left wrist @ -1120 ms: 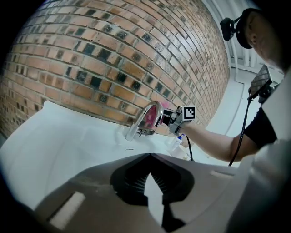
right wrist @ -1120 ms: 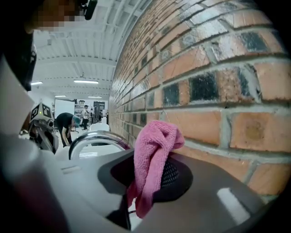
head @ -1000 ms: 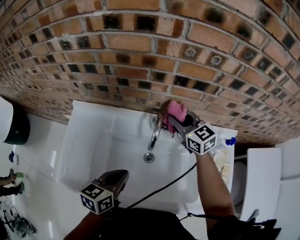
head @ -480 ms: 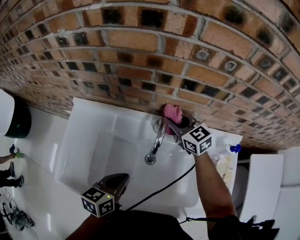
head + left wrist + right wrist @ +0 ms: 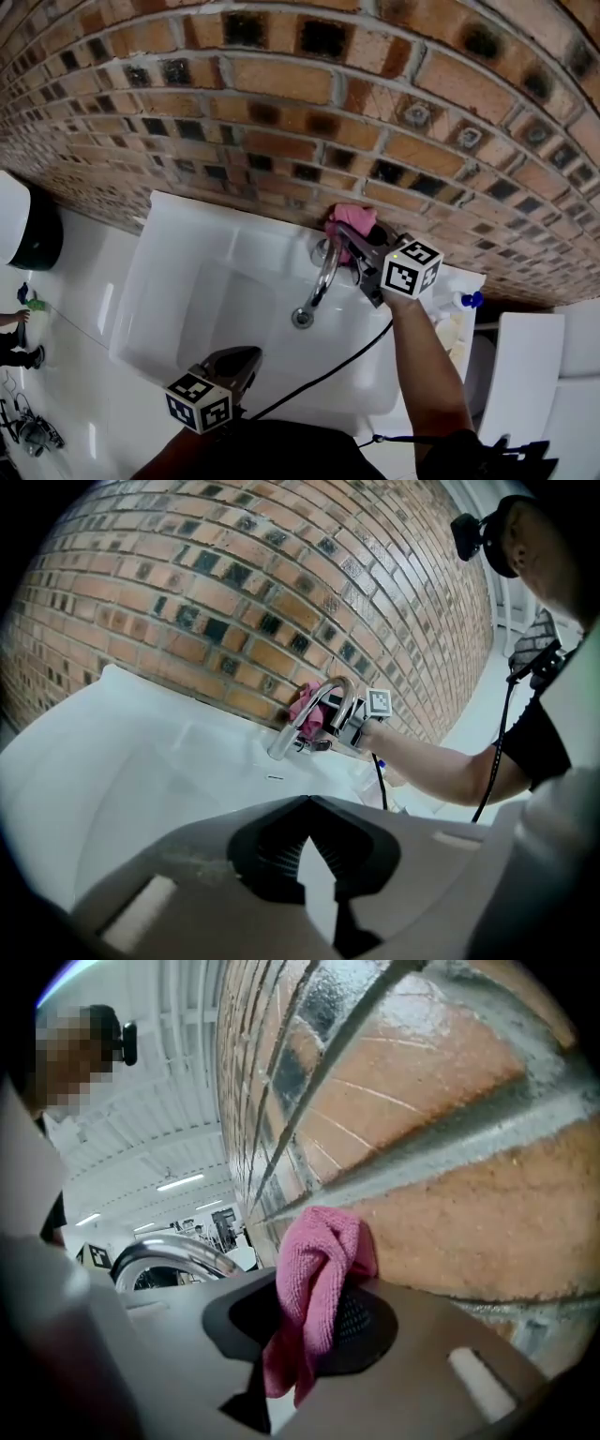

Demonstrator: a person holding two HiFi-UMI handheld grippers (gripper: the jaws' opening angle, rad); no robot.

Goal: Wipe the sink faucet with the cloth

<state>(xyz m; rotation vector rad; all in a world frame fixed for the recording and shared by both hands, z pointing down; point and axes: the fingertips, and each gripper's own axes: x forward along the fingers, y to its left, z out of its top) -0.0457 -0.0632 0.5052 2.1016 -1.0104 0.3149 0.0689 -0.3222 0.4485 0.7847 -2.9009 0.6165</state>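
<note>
Grey tool [image 5: 247, 357], marker cube [image 5: 199, 403], black cable [image 5: 323, 376]

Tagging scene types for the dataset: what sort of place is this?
Probably a washroom or utility room: a white sink with a chrome faucet set against a brick wall, and what looks like a wall-mounted dispenser at left.

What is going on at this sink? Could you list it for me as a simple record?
Setting: white sink below a brick wall
Fixture: curved chrome faucet at the sink's back edge
Cloth: pink cloth, beside the faucet's top, close to the wall
Right side: right gripper, jaws shut on the pink cloth
Left side: left gripper, jaws together, empty, near the sink's front rim
Contact: cannot tell whether the cloth touches the faucet
</note>
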